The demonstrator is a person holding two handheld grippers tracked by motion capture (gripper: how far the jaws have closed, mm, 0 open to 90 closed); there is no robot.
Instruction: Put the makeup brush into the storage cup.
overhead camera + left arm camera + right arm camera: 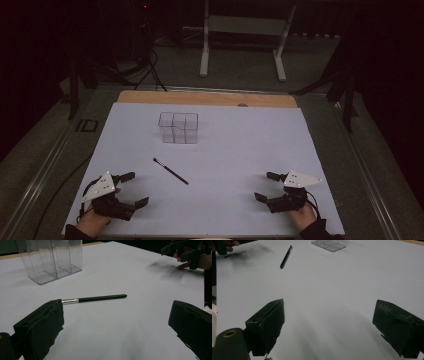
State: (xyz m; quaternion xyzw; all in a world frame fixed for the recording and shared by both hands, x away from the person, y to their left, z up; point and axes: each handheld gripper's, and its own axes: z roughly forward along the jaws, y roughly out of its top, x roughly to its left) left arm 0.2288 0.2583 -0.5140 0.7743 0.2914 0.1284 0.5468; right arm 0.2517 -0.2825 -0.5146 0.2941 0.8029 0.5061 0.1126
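A thin black brush with a metal ferrule lies flat near the middle of the white sheet, also seen as the brush and the brush. Behind it stands a clear plastic organiser with open compartments, the same organiser and organiser. My left gripper rests at the front left, jaws wide apart with nothing between them. My right gripper sits at the front right, likewise open and empty.
The white sheet covers a wooden table. Metal frame legs stand on the floor behind the table, and dark cables trail at the back left.
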